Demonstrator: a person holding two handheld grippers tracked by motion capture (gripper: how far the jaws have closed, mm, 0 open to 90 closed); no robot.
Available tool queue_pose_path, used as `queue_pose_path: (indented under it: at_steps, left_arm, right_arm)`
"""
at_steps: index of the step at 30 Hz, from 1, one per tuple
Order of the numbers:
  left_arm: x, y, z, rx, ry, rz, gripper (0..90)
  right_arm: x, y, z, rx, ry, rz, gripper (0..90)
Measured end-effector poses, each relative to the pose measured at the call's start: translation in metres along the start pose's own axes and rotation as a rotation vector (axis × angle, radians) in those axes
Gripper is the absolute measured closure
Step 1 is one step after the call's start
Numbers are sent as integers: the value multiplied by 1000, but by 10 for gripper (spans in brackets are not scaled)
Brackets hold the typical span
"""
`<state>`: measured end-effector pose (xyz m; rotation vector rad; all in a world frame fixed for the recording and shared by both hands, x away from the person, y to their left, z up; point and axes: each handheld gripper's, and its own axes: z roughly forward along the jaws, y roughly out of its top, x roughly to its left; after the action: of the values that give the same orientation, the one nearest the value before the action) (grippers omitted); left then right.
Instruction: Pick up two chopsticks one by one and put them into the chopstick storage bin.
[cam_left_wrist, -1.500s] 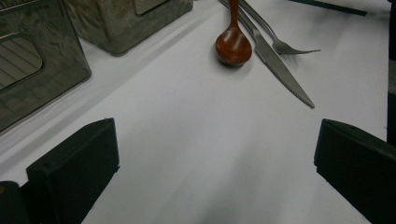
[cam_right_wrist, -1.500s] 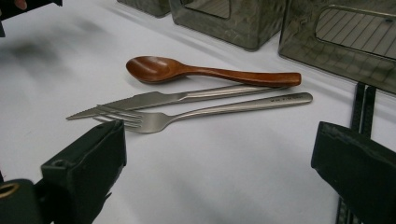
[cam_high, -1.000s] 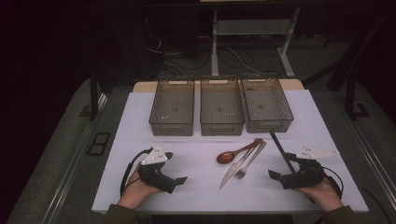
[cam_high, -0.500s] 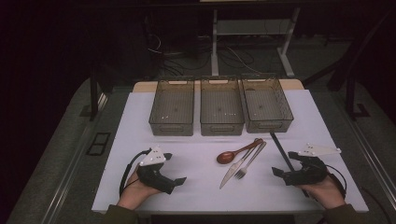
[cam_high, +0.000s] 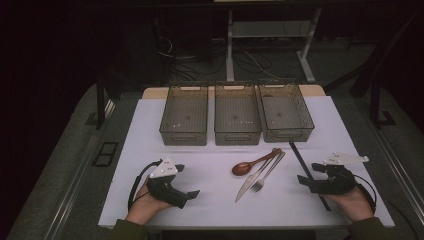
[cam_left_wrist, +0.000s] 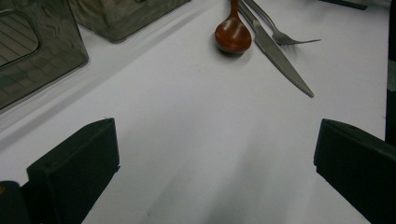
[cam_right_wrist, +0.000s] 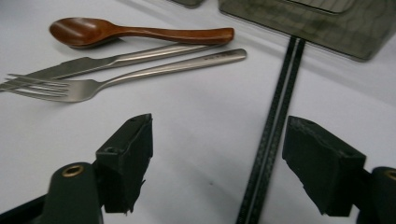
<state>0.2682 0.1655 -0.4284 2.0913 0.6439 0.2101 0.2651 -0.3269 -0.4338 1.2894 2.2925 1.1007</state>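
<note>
My right gripper sits at the near right of the table, and its jaws have just been closing in from their widest. They are apart now, and the pair of black chopsticks runs between them without either pad pressing on it. In the right gripper view the sticks lie closer to the right jaw, flat on the white top, running from near me toward the right tray. Compared with a second ago, my right hand has shifted only slightly, lining up over the sticks; they have not been lifted.

My left gripper rests at the near left, jaws wide apart over bare table, unmoved.

The spoon, knife and fork lie bunched in the middle, untouched, and all three trays look empty. I judge the pick is only starting: the jaws must close further to pinch both sticks together.
</note>
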Motion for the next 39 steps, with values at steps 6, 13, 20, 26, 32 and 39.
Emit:
queue_pose_path:
  at_steps: [6,13,20,26,32,39]
  left_arm:
    - [0,-1,0,0,1,-6,0]
    - [0,-1,1,2,-2,-9,0]
    - [1,-1,0,1,-3,-12,0]
    - [1,-1,0,1,-2,-13,0]
    - [1,-2,0,-2,-2,-12,0]
    - [1,-2,0,-1,-3,-12,0]
  right_arm:
    - [-7,-2,-1,8,-24,4,387]
    - [-13,-4,-2,41,-54,14,491]
    - [-19,-5,-5,67,-71,35,616]
    - [-22,-6,-7,90,-61,45,712]
    - [-22,-7,-6,119,-43,42,766]
    - [-22,-7,-4,145,-40,50,792]
